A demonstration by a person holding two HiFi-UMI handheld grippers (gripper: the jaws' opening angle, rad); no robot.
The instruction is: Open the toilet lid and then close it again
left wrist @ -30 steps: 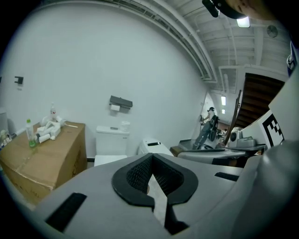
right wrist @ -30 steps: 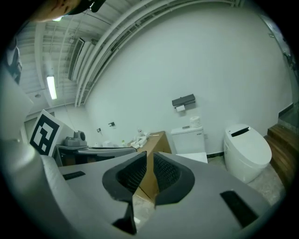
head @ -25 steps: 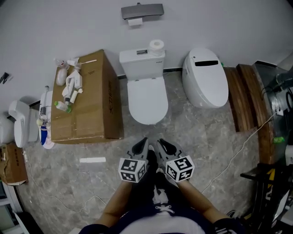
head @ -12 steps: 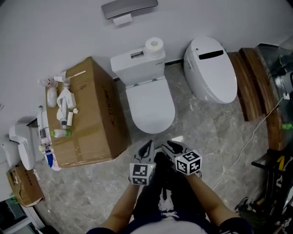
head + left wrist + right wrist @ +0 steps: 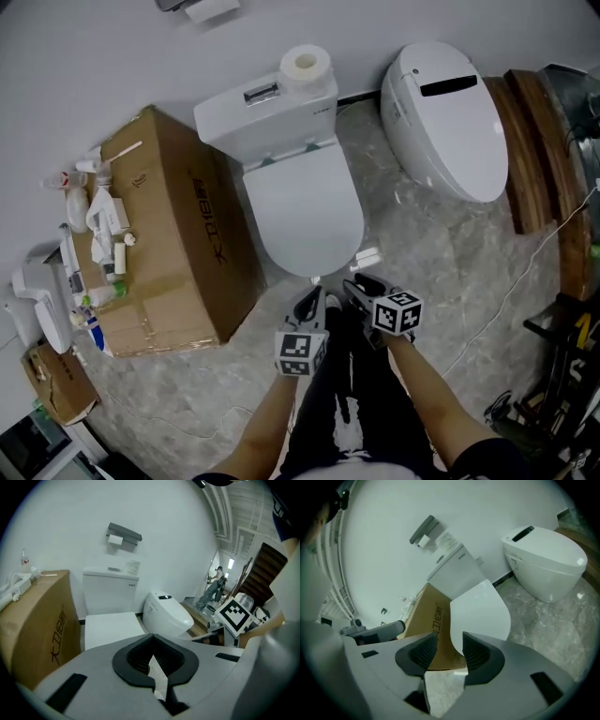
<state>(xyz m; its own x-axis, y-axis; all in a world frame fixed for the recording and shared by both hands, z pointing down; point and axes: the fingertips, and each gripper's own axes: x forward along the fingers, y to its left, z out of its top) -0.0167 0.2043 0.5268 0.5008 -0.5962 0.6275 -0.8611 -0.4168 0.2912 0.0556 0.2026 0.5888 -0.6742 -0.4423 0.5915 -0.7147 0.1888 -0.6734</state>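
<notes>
The white toilet stands against the wall with its lid [image 5: 305,211] down; the lid also shows in the left gripper view [image 5: 112,627] and the right gripper view [image 5: 480,609]. A paper roll [image 5: 305,64] sits on the tank [image 5: 262,112]. My left gripper [image 5: 311,300] is shut and empty, just short of the lid's front edge, its jaws [image 5: 152,657] pressed together. Beside it my right gripper [image 5: 361,284] points at the lid's front rim. Its jaws are opening, with nothing between them [image 5: 450,651].
A second white toilet [image 5: 450,117] stands to the right, with wooden planks [image 5: 534,150] beyond it. A cardboard box [image 5: 159,234] carrying bottles and tubes stands close on the toilet's left. A cable trails over the marble floor [image 5: 441,272] at right.
Both grippers have come down and forward to the toilet's front edge, which now looms larger. The right gripper's jaws have parted and it has rolled; the left stays shut.
</notes>
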